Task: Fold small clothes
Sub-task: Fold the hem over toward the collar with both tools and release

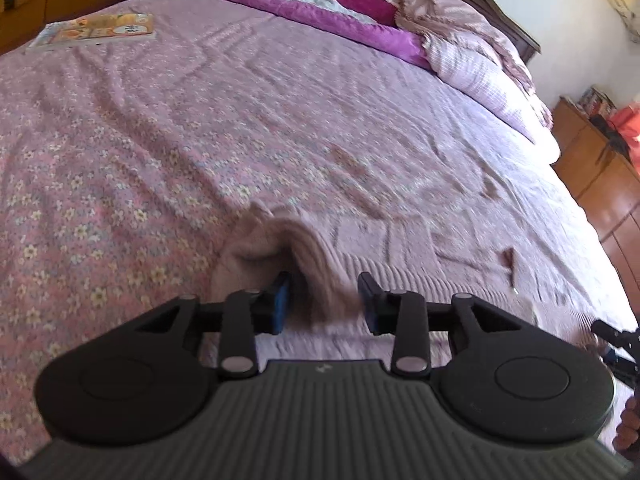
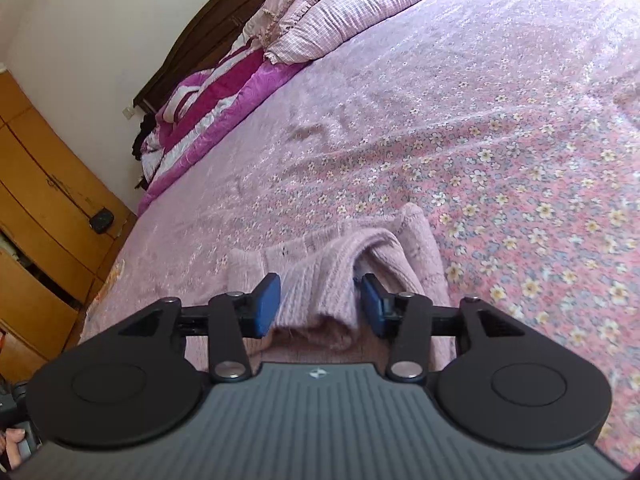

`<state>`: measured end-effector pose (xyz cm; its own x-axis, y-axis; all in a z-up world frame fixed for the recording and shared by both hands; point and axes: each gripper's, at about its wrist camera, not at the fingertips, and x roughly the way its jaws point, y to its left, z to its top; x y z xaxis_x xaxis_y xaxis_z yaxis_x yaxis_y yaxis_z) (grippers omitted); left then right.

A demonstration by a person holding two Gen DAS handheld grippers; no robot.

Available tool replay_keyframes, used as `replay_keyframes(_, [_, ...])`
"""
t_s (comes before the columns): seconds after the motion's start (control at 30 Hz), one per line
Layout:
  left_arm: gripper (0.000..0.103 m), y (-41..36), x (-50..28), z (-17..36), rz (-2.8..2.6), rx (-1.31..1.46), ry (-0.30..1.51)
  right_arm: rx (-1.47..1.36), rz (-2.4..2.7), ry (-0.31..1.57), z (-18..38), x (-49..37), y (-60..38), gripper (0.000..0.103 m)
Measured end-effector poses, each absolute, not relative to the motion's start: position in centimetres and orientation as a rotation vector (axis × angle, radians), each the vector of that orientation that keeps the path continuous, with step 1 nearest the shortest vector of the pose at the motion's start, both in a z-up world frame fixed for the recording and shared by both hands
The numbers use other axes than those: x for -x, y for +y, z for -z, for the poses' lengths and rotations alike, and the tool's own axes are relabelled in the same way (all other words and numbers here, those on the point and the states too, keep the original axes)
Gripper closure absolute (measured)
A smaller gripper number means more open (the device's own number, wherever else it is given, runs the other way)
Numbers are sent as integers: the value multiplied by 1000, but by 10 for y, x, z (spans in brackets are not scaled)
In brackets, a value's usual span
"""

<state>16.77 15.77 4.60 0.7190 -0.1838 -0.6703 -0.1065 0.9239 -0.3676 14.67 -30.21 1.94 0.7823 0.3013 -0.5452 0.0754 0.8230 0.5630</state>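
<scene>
Both grippers, left gripper and right gripper, stand spread around the pink knitted garment between their fingers, seemingly unpinched, so the raised fold could spring open.

Left gripper: matte black linkage arms on a grey ribbed body with a small pale emblem near its front edge. Two round black housings flank the body, each with a raised disc. Silver pivot pins at every joint — large ones by the body, smaller ones further out. Blue pads face the black fingers, edges rounded. Right gripper: same build — grey ribbed body, round emblem, black housings, silver pins, blue pads. In the left wrist view, part of the other gripper's black frame shows at the right edge.
</scene>
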Motion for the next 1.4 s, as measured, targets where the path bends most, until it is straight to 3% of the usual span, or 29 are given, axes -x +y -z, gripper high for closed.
replay_keyframes(0.1, [65, 148, -165, -45, 75, 377, 773, -575, -146, 704, -23, -145, -300, 52])
replay_keyframes(0.17, [68, 142, -168, -45, 83, 351, 767, -569, -151, 716, -23, -149, -299, 79])
replay_keyframes(0.2, [85, 140, -171, -44, 81, 343, 763, -589, -151, 717, -24, -153, -301, 89])
replay_keyframes(0.23, [93, 139, -174, -44, 75, 338, 758, -611, -159, 708, -25, -155, -303, 90])
replay_keyframes(0.27, [94, 139, -178, -45, 52, 332, 750, -626, -164, 699, -27, -159, -305, 90])
replay_keyframes(0.53, [91, 142, -213, -43, -52, 328, 701, -729, -94, 655, -23, -197, -315, 90])
replay_keyframes(0.63, [89, 142, -219, -45, -64, 336, 704, -753, -69, 649, -14, -206, -316, 84])
replay_keyframes(0.7, [71, 143, -219, -47, -55, 346, 719, -723, -59, 623, -12, -206, -314, 64])
replay_keyframes(0.83, [64, 148, -211, -51, -36, 345, 721, -664, -41, 581, -13, -198, -314, 43])
replay_keyframes(0.97, [56, 151, -203, -55, -29, 339, 714, -643, -57, 557, -20, -186, -317, 39])
replay_keyframes(1.4, [54, 149, -180, -68, -41, 257, 727, -480, -119, 566, -35, -145, -313, 35])
